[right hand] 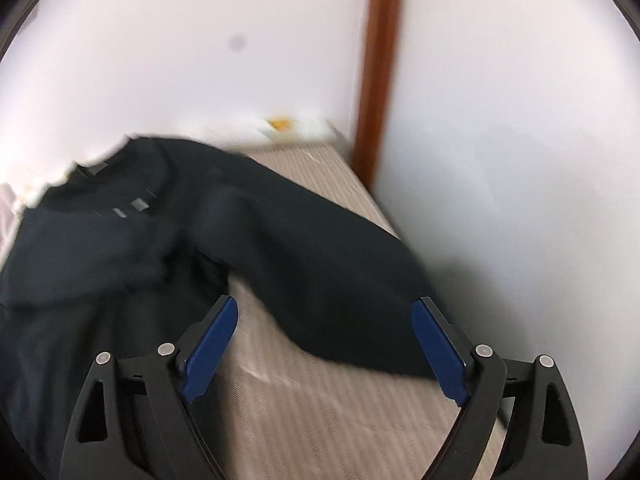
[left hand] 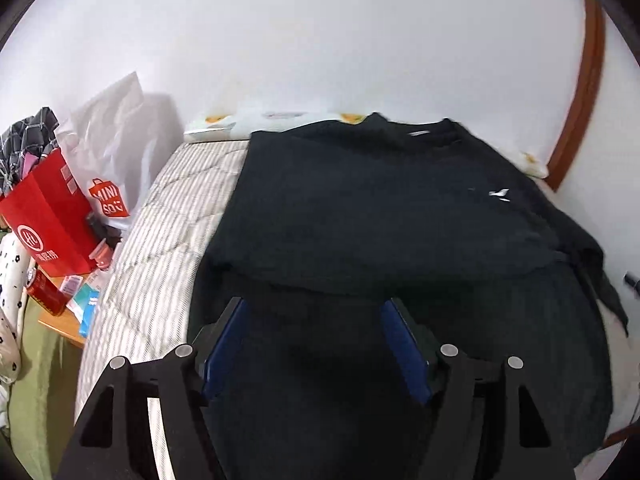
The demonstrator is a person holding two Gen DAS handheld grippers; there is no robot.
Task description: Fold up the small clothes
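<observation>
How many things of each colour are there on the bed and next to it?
Black: 1, the black long-sleeved top spread on the striped bed.
Red: 2, the red paper bag and the red can.
White: 1, the white plastic shopping bag.
Total: 4.

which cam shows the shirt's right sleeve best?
Right wrist: the sleeve runs across the striped bed towards the open right gripper, blurred. Left wrist shows mainly the black shirt body; the sleeve is bunched at its edge.
</observation>
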